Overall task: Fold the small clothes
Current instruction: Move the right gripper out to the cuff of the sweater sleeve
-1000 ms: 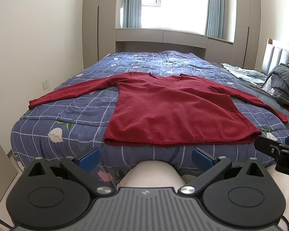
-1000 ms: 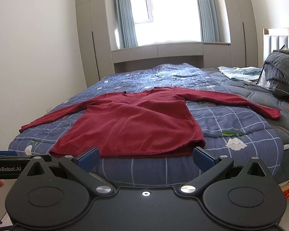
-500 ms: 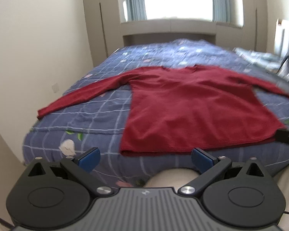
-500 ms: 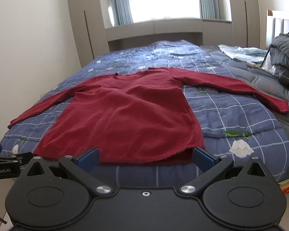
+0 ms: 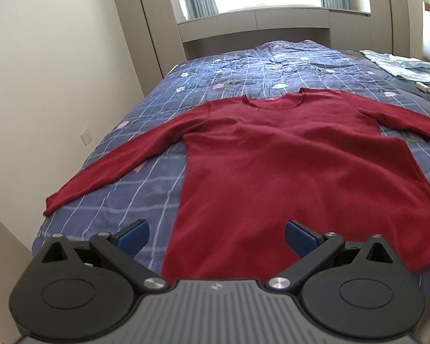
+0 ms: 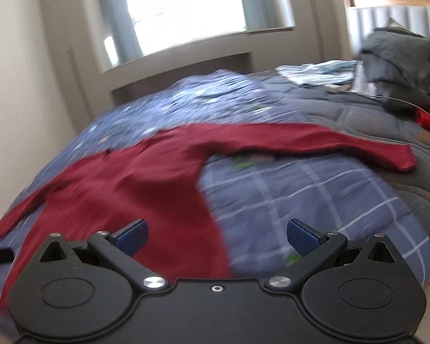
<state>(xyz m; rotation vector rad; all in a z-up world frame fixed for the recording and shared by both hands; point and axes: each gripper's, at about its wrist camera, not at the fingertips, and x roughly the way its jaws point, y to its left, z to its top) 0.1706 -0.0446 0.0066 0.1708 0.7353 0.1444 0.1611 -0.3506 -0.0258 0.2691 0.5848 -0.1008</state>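
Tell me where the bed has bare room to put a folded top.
Free: quilt beyond the red sweater's neckline, toward the window; also between its left sleeve and the body. Crowded: headboard side, with light blue clothes and grey bundle.

Red sweater (image 5: 295,166) — blue checked quilt (image 5: 243,66)

Motion-blurred. Lower centre: right gripper (image 6: 216,236), blue-padded fingers (image 6: 132,236) spread wide, empty. Left and centre: red long-sleeved top (image 6: 134,183) spread flat on blue checked quilt (image 6: 301,195), one sleeve reaching right. Upper right: grey bundle (image 6: 398,54) before padded headboard (image 6: 387,14). Top centre: bright window (image 6: 186,8).
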